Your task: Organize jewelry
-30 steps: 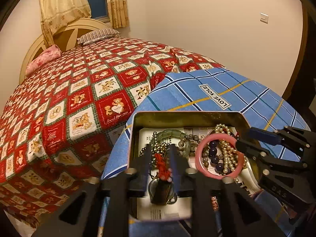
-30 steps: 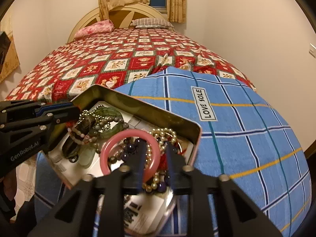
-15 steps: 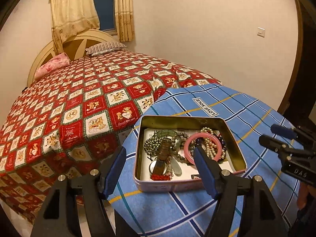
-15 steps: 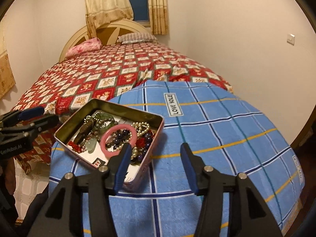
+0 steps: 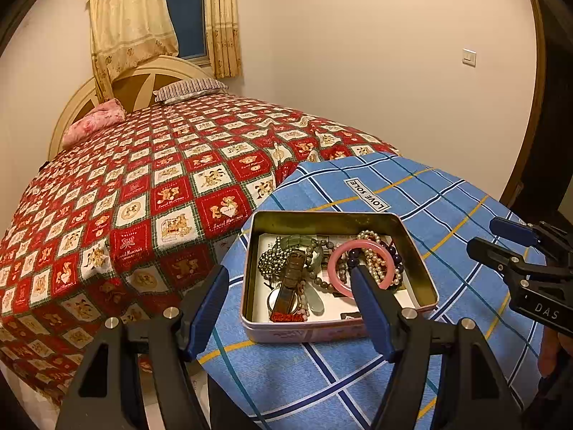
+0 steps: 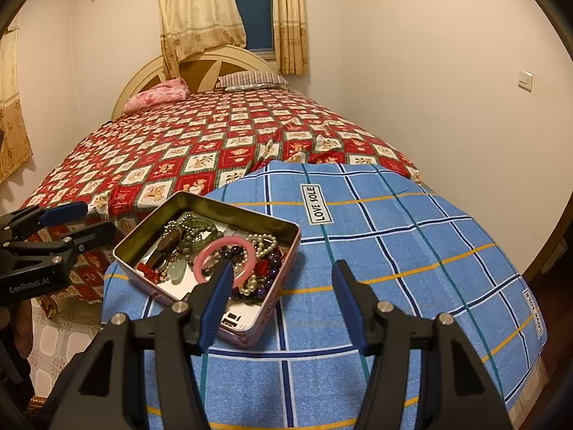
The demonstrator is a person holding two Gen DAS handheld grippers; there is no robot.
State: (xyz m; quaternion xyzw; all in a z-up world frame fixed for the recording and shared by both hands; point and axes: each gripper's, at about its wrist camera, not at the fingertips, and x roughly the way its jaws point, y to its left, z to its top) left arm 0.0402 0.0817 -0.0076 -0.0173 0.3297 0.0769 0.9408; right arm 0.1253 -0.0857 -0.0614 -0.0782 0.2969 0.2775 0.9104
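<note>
An open metal tin (image 5: 340,216) sits on a blue checked cloth and holds a tangle of jewelry. Inside lie a pink bangle (image 5: 331,265), a pearl string (image 5: 372,247), green beads (image 5: 297,240) and a brown strap piece (image 5: 292,279). My left gripper (image 5: 290,276) hovers open, short of the tin's near wall, with nothing between its fingers. In the right wrist view, my right gripper (image 6: 283,267) hangs over the tin's (image 6: 236,208) near right corner. Its jaws are opening and empty, and the bangle (image 6: 229,240) lies just beyond its left finger.
The blue cloth (image 6: 394,251) covers a round-edged table against a bed with a red patchwork quilt (image 5: 143,197). A wall stands behind the table and a dark door frame (image 5: 544,143) to the right. Tiled floor (image 6: 53,337) shows at the lower left.
Both grippers have pulled back and up out of the tin and opened. The left let go of a dark pendant with red tassel; the right let go of the pink bangle.
</note>
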